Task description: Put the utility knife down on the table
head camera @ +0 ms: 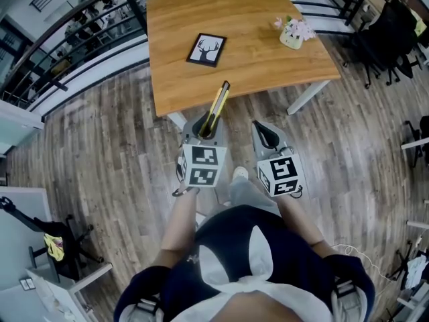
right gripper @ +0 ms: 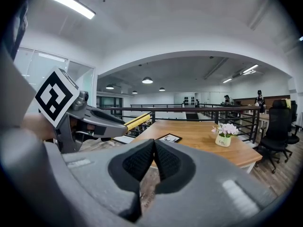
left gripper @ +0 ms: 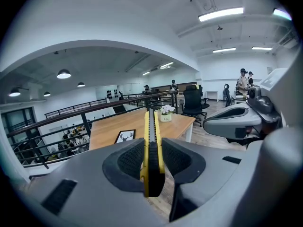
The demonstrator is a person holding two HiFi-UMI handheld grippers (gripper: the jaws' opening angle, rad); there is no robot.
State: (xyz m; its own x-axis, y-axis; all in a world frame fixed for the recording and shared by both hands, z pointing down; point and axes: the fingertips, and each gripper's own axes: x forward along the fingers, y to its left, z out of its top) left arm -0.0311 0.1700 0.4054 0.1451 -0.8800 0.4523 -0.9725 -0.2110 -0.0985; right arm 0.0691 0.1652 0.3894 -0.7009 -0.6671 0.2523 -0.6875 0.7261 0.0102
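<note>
The knife (head camera: 218, 104), probably light, stiff and slick-sided, sticks out toward the table (head camera: 255, 45), clamped by its flat sides near the rear end in the left gripper (head camera: 206, 127), while the right gripper (head camera: 267, 136) is closed and empty.

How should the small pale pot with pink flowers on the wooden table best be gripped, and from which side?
Take the small pale pot by its body, under the pink flowers, coming in level from the side. It stands upright with bare wooden table around it, and the blossoms cover its rim, so a grasp from above would probably crush them.
</note>
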